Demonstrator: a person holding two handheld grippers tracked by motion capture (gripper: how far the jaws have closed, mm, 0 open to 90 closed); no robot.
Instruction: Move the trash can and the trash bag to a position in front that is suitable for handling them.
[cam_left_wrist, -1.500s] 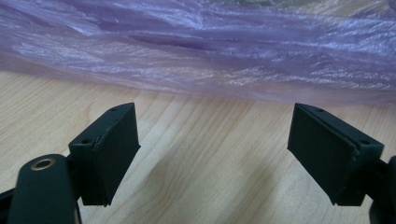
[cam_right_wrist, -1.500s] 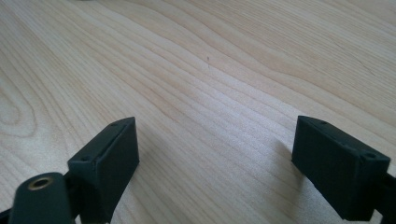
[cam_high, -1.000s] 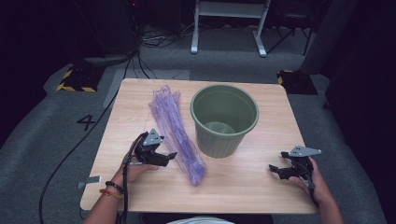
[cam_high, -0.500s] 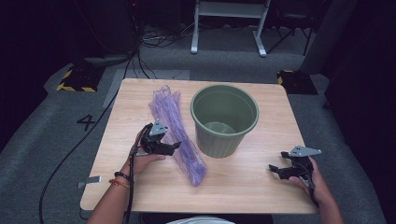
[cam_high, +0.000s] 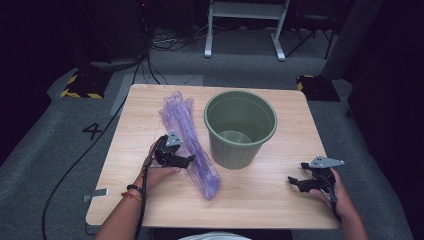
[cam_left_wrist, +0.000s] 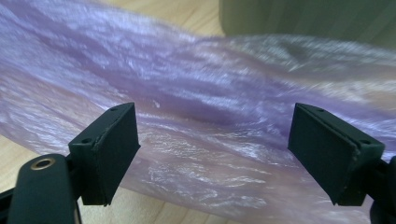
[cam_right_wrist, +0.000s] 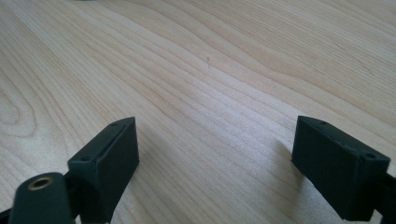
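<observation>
From the high view, your left gripper (cam_high: 186, 160) sits against the near half of the purple plastic bag (cam_high: 190, 140), which lies gathered into a long roll on the wooden table (cam_high: 260, 200) just left of the green bucket (cam_high: 241, 127); its long axis runs from the far side toward you, slanting slightly right at the near end. Your right gripper (cam_high: 296, 182) rests well apart, near the table's right edge. In the left gripper view, the jaws stand wide with the crinkled film between them; push in deeper and gather several layers before you close, I'd judge. In the right gripper view, the jaws are spread wide over bare wood.
</observation>
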